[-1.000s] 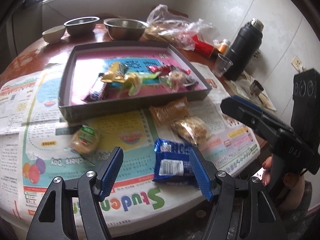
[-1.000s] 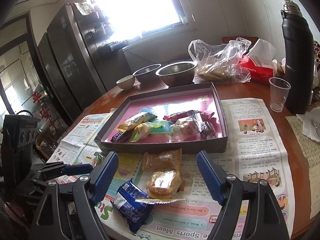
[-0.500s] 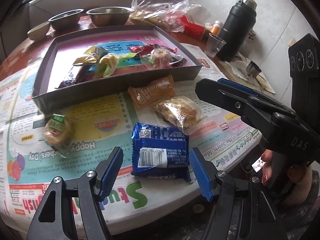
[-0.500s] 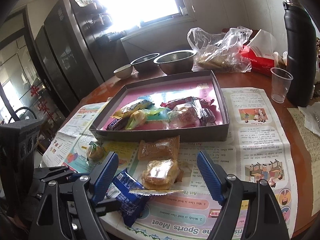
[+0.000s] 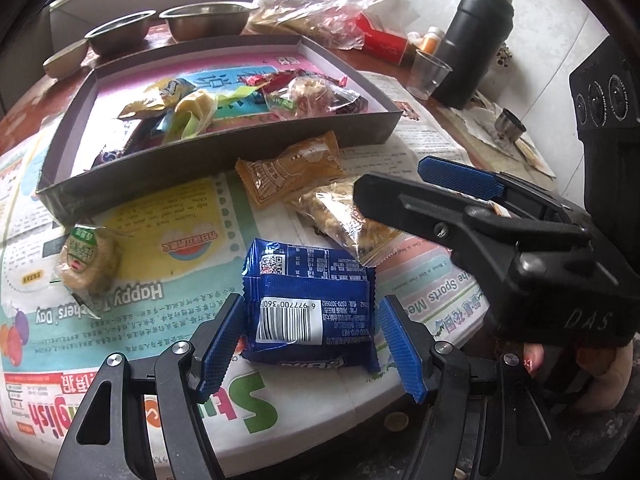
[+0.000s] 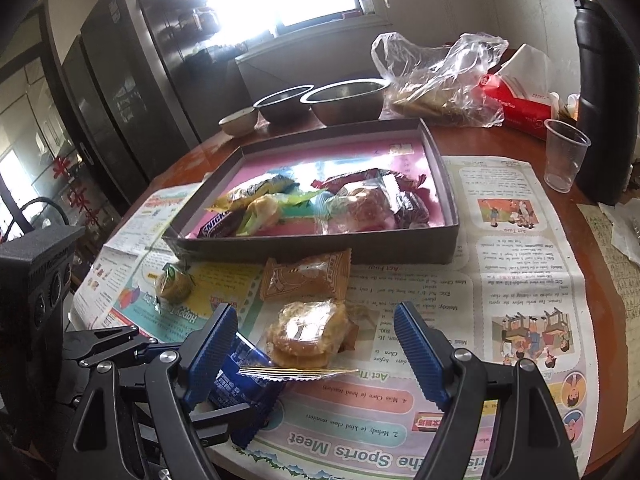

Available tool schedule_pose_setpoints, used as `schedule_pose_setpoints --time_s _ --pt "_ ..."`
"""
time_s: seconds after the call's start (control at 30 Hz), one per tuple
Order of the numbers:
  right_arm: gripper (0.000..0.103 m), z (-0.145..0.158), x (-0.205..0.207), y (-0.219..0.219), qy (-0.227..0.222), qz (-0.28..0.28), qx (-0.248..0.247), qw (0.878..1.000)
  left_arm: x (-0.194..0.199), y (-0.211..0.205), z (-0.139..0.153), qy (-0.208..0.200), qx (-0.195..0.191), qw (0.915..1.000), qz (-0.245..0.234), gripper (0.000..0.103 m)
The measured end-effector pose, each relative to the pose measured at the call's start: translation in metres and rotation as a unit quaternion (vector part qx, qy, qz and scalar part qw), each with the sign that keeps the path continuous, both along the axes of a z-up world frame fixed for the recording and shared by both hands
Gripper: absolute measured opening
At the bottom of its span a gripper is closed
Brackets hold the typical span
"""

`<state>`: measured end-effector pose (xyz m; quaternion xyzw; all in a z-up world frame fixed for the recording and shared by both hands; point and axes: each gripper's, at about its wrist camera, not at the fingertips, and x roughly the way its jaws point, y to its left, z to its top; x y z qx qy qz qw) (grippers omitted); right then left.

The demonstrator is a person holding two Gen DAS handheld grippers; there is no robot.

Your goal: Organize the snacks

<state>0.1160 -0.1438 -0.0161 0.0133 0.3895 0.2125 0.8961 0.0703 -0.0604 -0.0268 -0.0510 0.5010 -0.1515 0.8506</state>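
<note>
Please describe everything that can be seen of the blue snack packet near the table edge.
The blue snack packet is a flat, glossy plastic pouch with crimped, serrated ends. It lies back side up on the newspaper, showing a white barcode label, a QR code and small print. It sits between the open fingers of the left gripper, which flank it; contact cannot be told. One corner lies close to the clear cookie packet. In the right wrist view, it appears low behind the right gripper's left finger.
</note>
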Motion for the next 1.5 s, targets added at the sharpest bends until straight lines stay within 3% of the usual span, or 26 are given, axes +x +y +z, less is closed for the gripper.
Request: schedule_pose_setpoints --time_s 0.57,0.8,0.87,1.1,1.23,1.33,1.5 --pt "0.08 -0.031 0.016 0.027 0.02 0.019 -0.073 0.997 -0.003 0.009 0.001 -0.005 -0.005 1.0 -0.005 0.07" --pt "0.057 -0.038 0.015 0.026 0.004 0.022 -0.098 0.995 -0.003 0.01 0.001 -0.004 -0.008 0.9999 -0.007 0.07" --pt "0.055 -0.038 0.012 0.025 -0.004 0.027 -0.102 0.994 -0.003 0.009 0.001 -0.005 -0.006 0.9999 -0.008 0.07" --pt "0.051 -0.038 0.009 0.013 -0.011 0.032 -0.08 0.996 -0.001 0.008 0.0 -0.008 -0.004 0.9999 -0.008 0.07" --pt "0.051 -0.035 0.011 -0.001 0.002 0.021 -0.039 0.999 -0.001 0.006 0.0 -0.011 0.002 0.9999 -0.009 0.07" --pt "0.05 -0.031 0.012 -0.011 0.005 0.012 -0.014 1.0 -0.002 0.006 0.001 -0.013 0.001 0.9999 -0.01 0.062" --pt "0.047 -0.022 0.01 -0.02 0.004 0.01 0.016 1.0 -0.002 0.01 0.001 -0.012 -0.013 0.9998 -0.006 0.058"
